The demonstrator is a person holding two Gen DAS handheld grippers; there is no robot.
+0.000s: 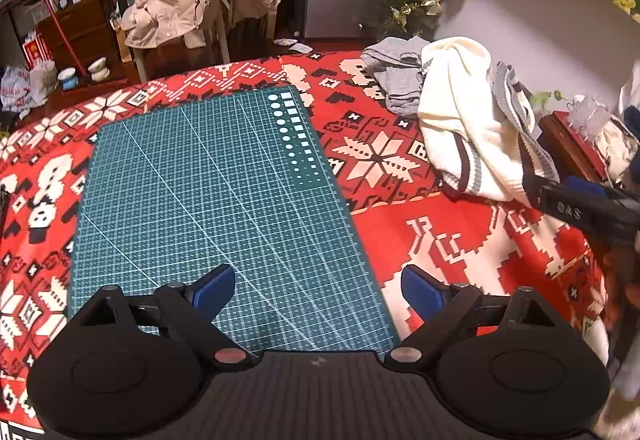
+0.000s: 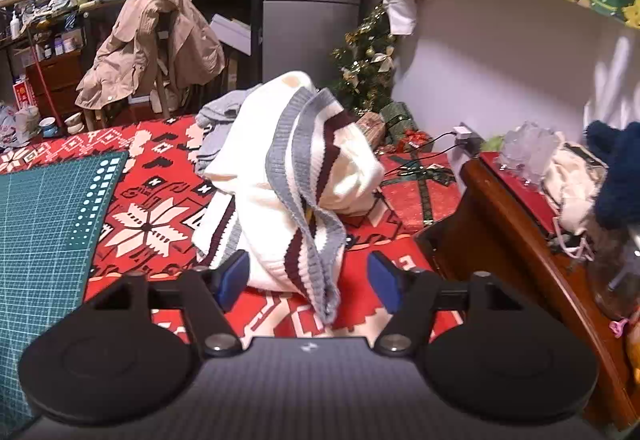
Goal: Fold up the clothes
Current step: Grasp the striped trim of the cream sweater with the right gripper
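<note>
Right gripper point(image 2: 308, 276) sits half-open around the cream sweater point(image 2: 296, 176), not clamped; left gripper point(image 1: 318, 290) is wide apart over the green mat point(image 1: 200, 192).

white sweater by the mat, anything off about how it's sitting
The white sweater is bunched in an upright heap on the red tablecloth, right of the cutting mat and not on it. Its striped hem is twisted and trails loose between the right gripper's open pads.
</note>
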